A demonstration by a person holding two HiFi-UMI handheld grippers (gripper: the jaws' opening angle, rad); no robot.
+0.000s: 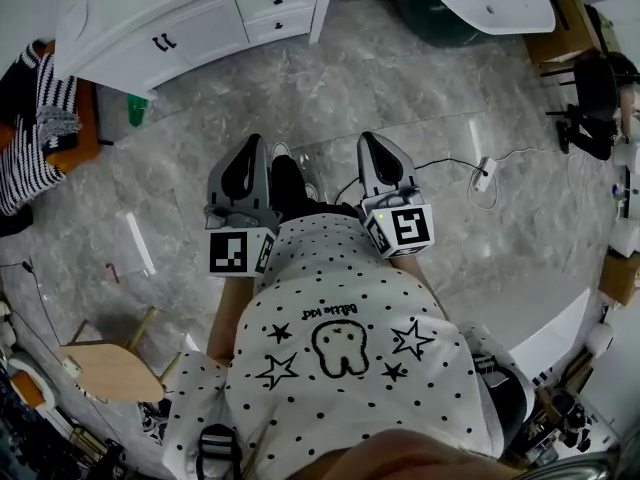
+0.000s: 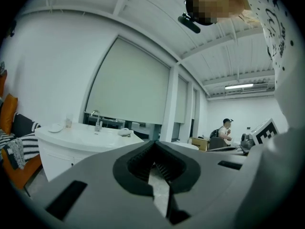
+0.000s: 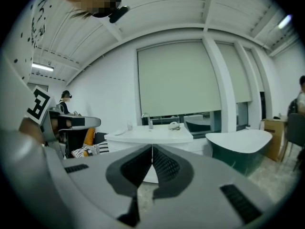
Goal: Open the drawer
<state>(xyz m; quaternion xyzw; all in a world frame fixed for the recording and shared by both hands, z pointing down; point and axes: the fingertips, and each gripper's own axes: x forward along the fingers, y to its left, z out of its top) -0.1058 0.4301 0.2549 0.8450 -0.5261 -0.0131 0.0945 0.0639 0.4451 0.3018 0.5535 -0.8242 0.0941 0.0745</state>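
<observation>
In the head view, a white vanity cabinet [image 1: 190,33] is seen at the upper left, standing on the grey marble floor [image 1: 420,98]. Two drawers are stacked at its right end, the upper drawer [image 1: 272,1] over the lower drawer [image 1: 280,26], each fitted with dark knobs; which of the two is meant cannot be told. The left gripper [image 1: 250,148] and the right gripper [image 1: 372,140] are held side by side close to the person's body, both pointed toward the cabinet and well apart from it. The drawers lie ahead and a little to the left of the pair, more nearly in line with the left gripper, which is judged the nearer. The long axis of each drawer front runs across the line of approach, so a straight pull back toward the person is judged to be called for once a knob is gripped.

In the left gripper view, the jaws are seen closed together, tip against tip, with nothing between them. The cabinet's basin top [image 2: 86,138] with its faucet [image 2: 96,119] is seen ahead and to the left; the drawer fronts are hidden below the gripper's own body.

In the right gripper view, the jaws are likewise pressed together and empty. The cabinet is seen straight beyond them, with a dark bathtub [image 3: 243,156] to its right. The drawers cannot be made out here.
</observation>
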